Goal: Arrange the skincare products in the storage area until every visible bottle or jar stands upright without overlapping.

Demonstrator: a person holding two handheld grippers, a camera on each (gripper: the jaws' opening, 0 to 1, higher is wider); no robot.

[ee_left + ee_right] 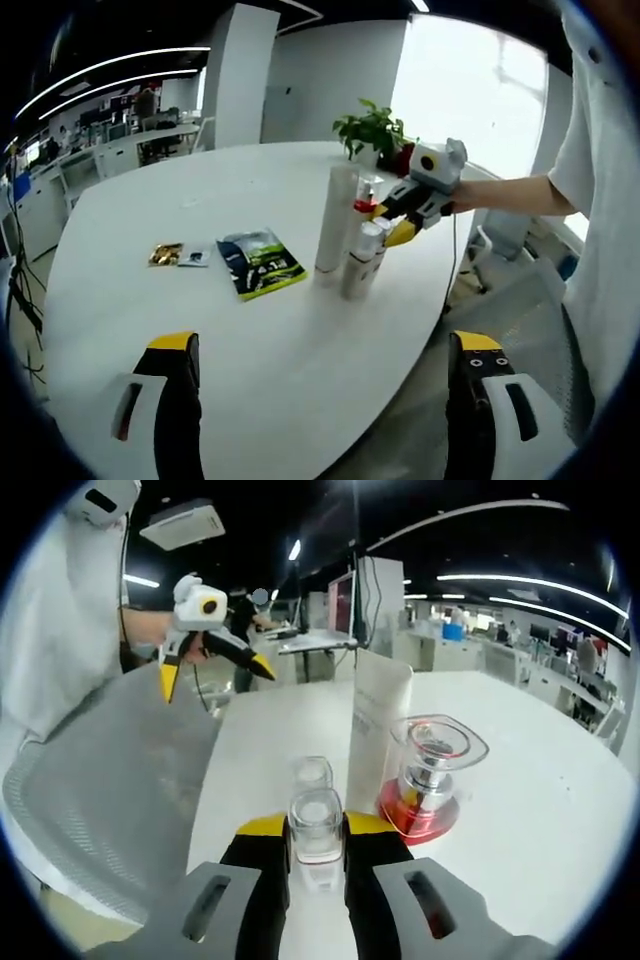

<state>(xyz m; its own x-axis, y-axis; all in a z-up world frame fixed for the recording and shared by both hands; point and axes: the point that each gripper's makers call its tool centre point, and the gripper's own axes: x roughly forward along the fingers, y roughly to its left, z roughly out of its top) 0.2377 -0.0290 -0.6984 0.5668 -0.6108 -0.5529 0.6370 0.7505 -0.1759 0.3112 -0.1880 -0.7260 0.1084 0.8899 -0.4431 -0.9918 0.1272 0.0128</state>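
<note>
1. The skincare products stand in a tight cluster at the far right part of the white tabletop (200,330), close to its edge: a tall white tube (335,220), a small clear-capped bottle (362,262) just beside it, and a red-based bottle (366,200) behind.
2. In the right gripper view, the right gripper (318,855) has its fingers (262,865) clenched on the square clear cap of the small bottle (316,830); a second like bottle (311,773) stands just beyond it, and the red-based bottle with a clear cap (428,780) stands to the right, next to the white tube (375,730).
3. The left gripper (320,395) hangs over the near tabletop with its fingers (178,400) spread apart and nothing between them, well apart from the cluster.
4. Handling, as a judgement: the small bottle looks light, rigid and smooth, so a hold on the cap may slip or pull the cap loose; a grip lower on the body seems safer.
5. The tall tube looks top-heavy and easy to topple, so take it near mid-height.
6. The red-based bottle looks like glass or hard plastic, possibly fragile.
7. A green packet (260,265) and smaller sachets (178,255) lie flat on the left.
</note>
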